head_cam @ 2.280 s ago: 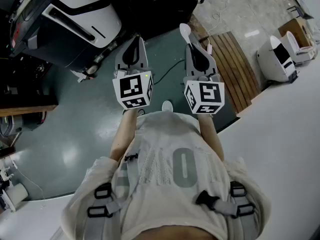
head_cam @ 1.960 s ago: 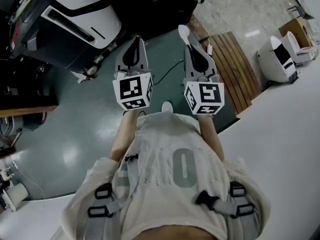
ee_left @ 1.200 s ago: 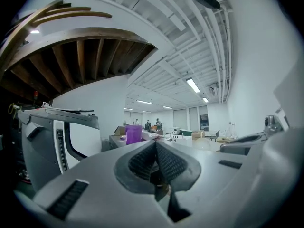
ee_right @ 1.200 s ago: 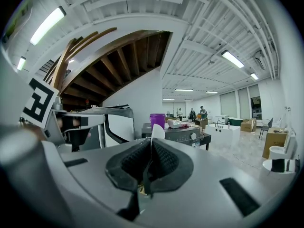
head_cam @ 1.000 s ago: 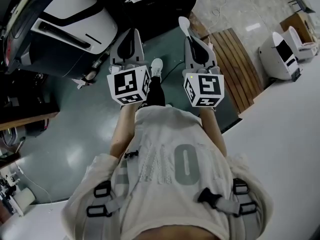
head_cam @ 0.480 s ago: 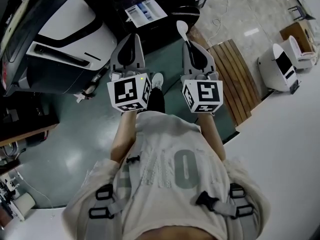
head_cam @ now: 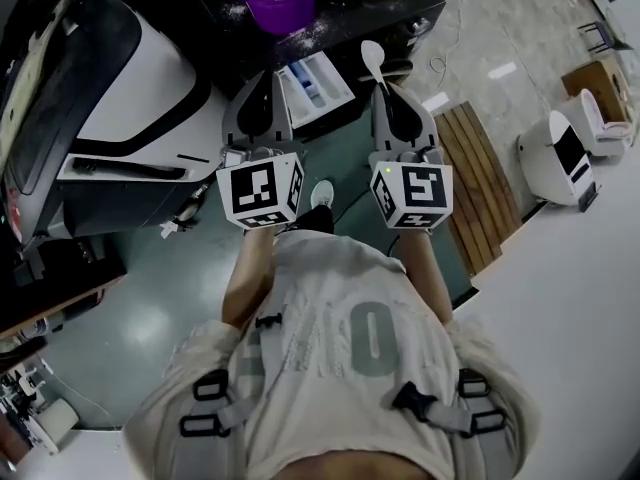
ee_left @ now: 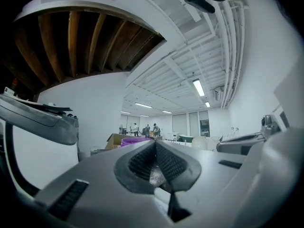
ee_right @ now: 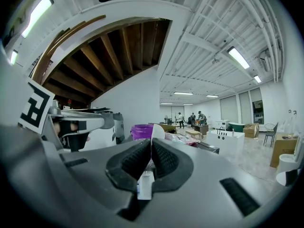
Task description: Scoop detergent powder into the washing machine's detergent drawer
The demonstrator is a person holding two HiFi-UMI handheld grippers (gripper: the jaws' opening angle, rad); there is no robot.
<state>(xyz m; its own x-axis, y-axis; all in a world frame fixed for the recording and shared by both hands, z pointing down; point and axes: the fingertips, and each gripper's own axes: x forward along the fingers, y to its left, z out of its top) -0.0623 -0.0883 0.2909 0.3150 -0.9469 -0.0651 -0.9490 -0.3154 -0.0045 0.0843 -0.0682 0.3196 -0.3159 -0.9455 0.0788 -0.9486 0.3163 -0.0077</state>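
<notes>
Overhead, the right tongs (head_cam: 384,90) clench a white spoon (head_cam: 372,57) near the open detergent drawer (head_cam: 316,80), while the left tongs (head_cam: 265,80) are clenched, seemingly empty.

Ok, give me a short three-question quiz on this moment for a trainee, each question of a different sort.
1. True or false: the right gripper is shut on a white spoon.
2. Multiple choice: what does the purple bucket hold? A) white powder B) folded clothes C) nothing
3. Fill in the gap: the detergent drawer in front of the grippers is pulled ____.

Key: 1 true; 2 A; 3 open.
</notes>
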